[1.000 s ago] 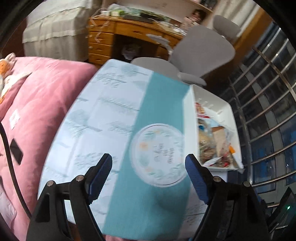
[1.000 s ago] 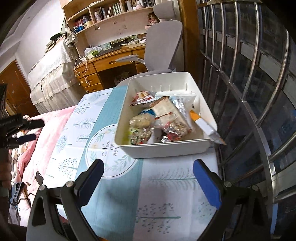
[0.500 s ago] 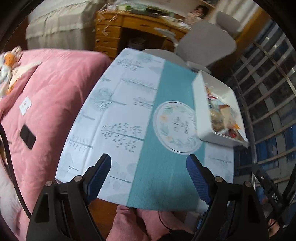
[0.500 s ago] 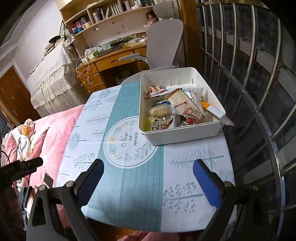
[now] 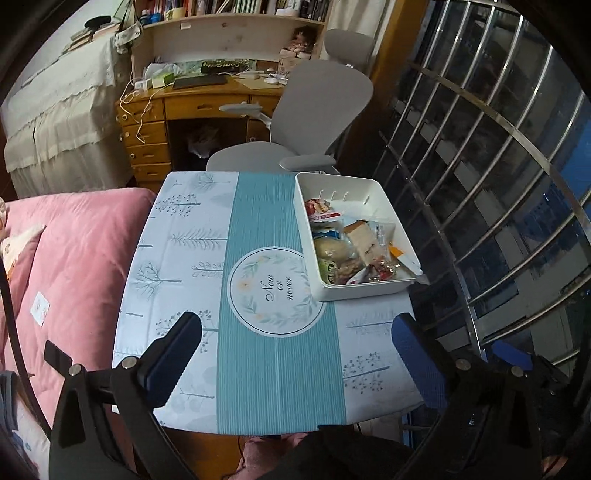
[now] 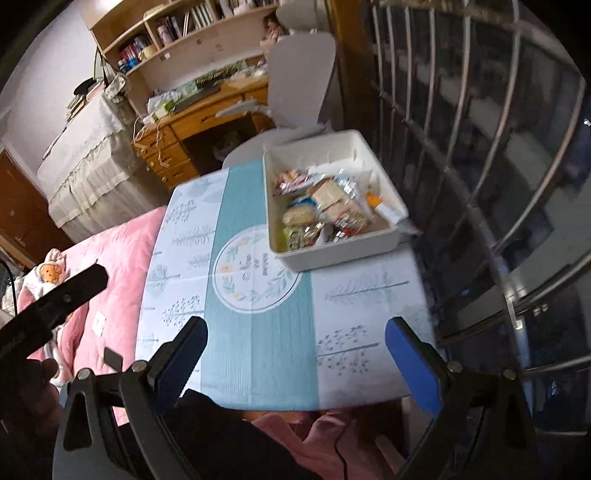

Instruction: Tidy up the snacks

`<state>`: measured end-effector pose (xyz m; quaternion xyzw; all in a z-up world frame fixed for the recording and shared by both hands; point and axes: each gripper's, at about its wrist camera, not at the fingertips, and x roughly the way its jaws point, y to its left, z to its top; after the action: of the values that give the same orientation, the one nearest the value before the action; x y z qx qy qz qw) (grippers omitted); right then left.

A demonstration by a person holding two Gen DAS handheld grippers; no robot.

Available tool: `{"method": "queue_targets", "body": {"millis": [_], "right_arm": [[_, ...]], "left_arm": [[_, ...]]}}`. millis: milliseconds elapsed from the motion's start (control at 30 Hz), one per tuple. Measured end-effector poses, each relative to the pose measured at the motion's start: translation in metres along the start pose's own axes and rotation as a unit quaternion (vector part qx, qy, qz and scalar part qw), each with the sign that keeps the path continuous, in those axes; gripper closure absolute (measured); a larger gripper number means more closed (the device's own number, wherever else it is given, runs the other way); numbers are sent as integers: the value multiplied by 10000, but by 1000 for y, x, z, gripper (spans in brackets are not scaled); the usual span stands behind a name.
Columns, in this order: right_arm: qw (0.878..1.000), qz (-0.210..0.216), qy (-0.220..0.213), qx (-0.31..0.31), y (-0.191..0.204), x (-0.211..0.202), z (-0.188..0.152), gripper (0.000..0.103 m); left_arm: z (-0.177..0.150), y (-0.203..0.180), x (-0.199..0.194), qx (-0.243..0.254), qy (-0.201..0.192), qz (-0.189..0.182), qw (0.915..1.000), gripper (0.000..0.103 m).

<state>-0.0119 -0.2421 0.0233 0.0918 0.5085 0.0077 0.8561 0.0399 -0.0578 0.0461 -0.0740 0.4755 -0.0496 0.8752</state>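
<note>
White plastic bin [image 5: 354,291] holds the snacks [image 5: 351,245] at the far right of the table [image 5: 192,258]. Both the left gripper [image 5: 295,354] and right gripper [image 6: 293,350] hang wide open, holding nothing. Sorting seems finished; nothing remains outside to pick.

Black-framed left tongs [image 5: 297,349], blue ribbed pads [image 5: 419,363], silver screws, right tongs [image 6: 295,349] alike

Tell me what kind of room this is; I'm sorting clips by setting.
Probably a bedroom with a study corner: a pink quilt beside the table, a wooden desk under bookshelves, and a grey office chair.
</note>
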Motion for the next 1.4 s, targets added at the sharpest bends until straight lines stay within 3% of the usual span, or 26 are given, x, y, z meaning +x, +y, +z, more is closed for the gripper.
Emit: {"method": "queue_targets", "body": {"millis": [233, 400, 633, 1400], "right_arm": [[9991, -114, -417, 44, -1, -19, -22, 5], [9989, 3, -448, 115, -2, -17, -32, 0], [9991, 76, -404, 28, -1, -13, -31, 0], [9997, 65, -239, 26, -13, -1, -19, 0]], "left_arm": [[-26, -19, -4, 145, -36, 333, 9993, 1], [-38, -19, -1, 208, 16, 771, 9968, 1], [-40, -21, -2, 289, -58, 1026, 9943, 1], [-36, -33, 4, 313, -140, 1042, 9940, 1]]}}
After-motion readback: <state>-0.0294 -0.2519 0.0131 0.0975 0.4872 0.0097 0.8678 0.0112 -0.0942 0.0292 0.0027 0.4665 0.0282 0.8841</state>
